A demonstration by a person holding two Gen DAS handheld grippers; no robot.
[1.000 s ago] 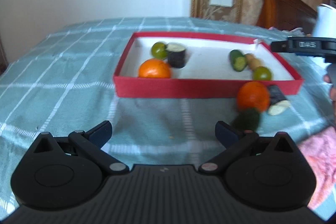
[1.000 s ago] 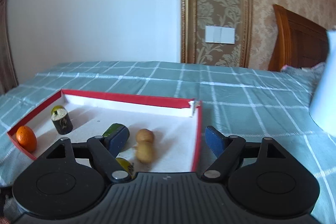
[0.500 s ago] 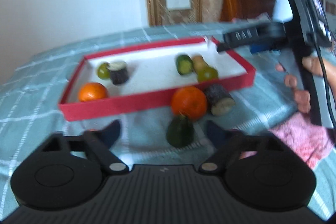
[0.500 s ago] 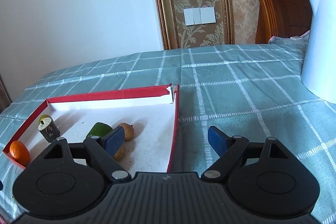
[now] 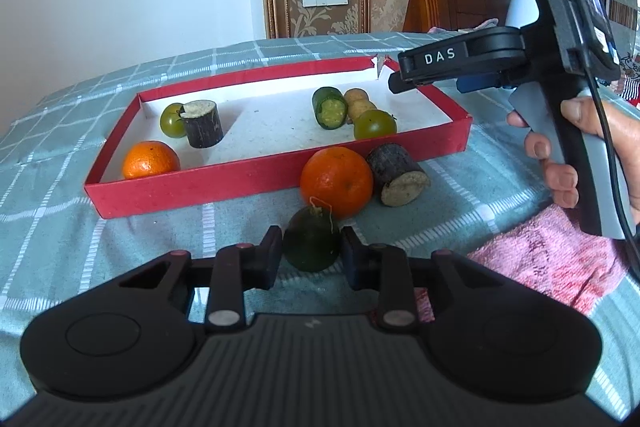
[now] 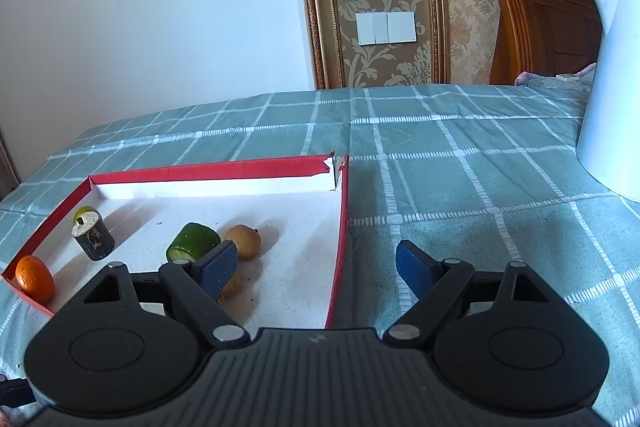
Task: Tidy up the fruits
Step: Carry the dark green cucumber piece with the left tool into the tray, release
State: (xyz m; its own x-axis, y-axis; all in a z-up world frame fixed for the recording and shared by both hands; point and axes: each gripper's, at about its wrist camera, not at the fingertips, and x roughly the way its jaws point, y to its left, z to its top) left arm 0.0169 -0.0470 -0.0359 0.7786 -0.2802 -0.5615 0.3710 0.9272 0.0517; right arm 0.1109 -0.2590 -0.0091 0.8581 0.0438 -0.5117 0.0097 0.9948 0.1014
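Left wrist view: the left hand-held gripper (image 5: 311, 254) is closed on a dark green round fruit with a dry stem (image 5: 312, 243), its black pads pressing both flanks. The fruit rests on the bed's teal checked woven cover (image 5: 60, 227), just in front of the shallow red cardboard tray with a white lining (image 5: 192, 187). Behind the green fruit, against the tray's front wall, sits a dimpled glossy orange (image 5: 337, 181), touching a short dark-barked cylinder with a pale fibrous cut end (image 5: 396, 174), lying tilted. Inside the tray, at its left end: a smaller orange (image 5: 151, 159) in the front corner, an upright bark-skinned stub (image 5: 202, 123) and a smooth green tomato (image 5: 171, 119) half hidden behind it. Toward the tray's right end: a cucumber piece with a seedy cut face (image 5: 330, 107), two tan rough-skinned round fruits (image 5: 359, 103) partly covered, and another green tomato (image 5: 375, 124). The tray's far right corner is torn. A hand (image 5: 580, 147) holds the right hand-held gripper's (image 5: 400, 85) grey handle above that corner. A pink fuzzy cloth (image 5: 552, 259) lies right of the tray, cut off by the frame.

Right wrist view: the right hand-held gripper (image 6: 318, 267) stands wide open, holding nothing, straddling the tray's (image 6: 342, 227) right wall. Its left blue ribbed pad covers part of the cucumber piece (image 6: 194, 241) and one tan fruit; another (image 6: 243, 241) shows fully. A white smooth jug (image 6: 612, 99), cut off, stands well right of the tray.
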